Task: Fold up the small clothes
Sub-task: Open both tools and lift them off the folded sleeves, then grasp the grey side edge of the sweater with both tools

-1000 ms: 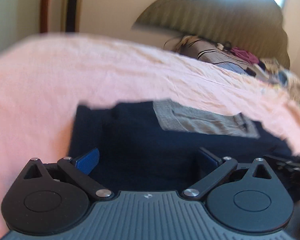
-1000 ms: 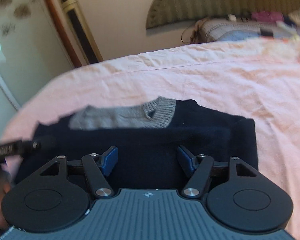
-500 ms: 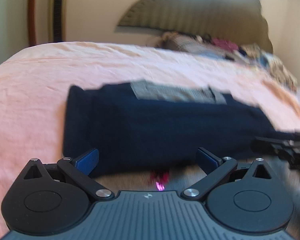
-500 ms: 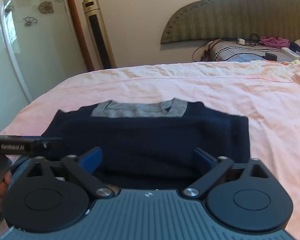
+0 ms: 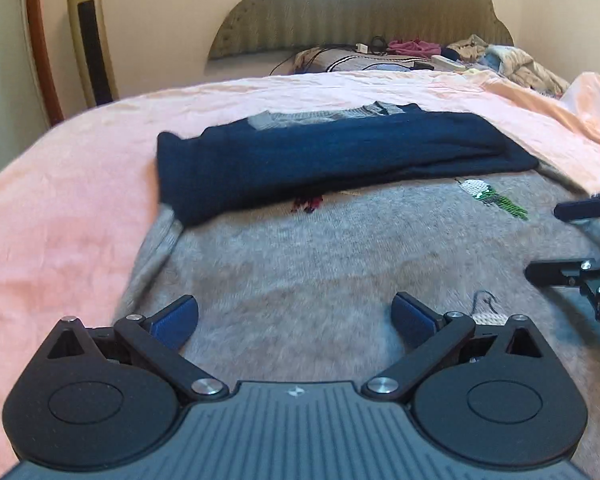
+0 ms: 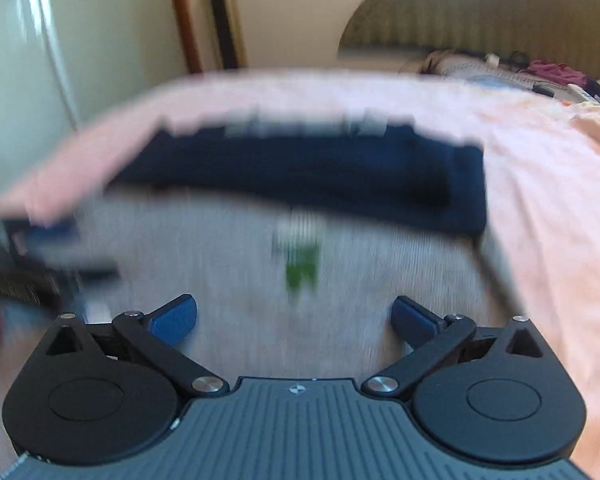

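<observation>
Left gripper (image 5: 295, 318): grey ribbed housing with a small white emblem, flanked by two black round discs. Black linkage arms on silver pivot screws carry blue pads (image 5: 175, 323). Right gripper (image 6: 294, 317): same build, same blue pads (image 6: 173, 319); seen from the left wrist, black bars with small silver screws.

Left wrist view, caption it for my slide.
Open left gripper over a grey sweater, folded navy sweater beyond.
</observation>
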Demonstrator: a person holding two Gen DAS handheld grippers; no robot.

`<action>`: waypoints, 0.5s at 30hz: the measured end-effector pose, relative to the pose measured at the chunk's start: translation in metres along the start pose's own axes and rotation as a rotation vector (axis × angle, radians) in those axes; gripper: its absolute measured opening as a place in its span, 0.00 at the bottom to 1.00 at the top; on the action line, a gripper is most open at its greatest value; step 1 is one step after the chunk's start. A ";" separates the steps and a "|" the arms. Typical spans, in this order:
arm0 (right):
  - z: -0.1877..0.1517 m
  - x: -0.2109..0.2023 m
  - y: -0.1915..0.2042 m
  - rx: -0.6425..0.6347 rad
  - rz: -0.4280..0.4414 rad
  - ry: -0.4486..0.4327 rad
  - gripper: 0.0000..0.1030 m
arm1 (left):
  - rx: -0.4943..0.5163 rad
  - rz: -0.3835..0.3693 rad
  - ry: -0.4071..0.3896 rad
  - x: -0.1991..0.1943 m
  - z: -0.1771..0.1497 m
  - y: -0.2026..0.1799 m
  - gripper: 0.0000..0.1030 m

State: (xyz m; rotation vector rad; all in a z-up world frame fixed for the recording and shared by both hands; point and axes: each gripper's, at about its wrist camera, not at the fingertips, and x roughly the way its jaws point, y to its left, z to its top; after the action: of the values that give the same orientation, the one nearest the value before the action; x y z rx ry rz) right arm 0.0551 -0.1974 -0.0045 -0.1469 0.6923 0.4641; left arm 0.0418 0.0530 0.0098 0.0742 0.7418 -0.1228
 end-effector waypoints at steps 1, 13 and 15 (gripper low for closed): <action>0.001 -0.004 -0.008 0.051 -0.010 0.013 1.00 | -0.026 0.022 0.012 -0.005 -0.001 0.006 1.00; -0.027 -0.058 -0.074 0.318 -0.077 0.018 0.77 | -0.246 0.073 0.011 -0.037 -0.024 0.058 0.92; -0.023 -0.056 -0.078 0.346 -0.029 0.029 0.45 | -0.212 0.107 -0.010 -0.036 -0.020 0.054 0.51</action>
State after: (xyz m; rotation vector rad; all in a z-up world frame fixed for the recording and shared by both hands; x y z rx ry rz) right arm 0.0405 -0.2936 0.0124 0.1622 0.7874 0.3091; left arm 0.0099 0.1120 0.0210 -0.0886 0.7352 0.0581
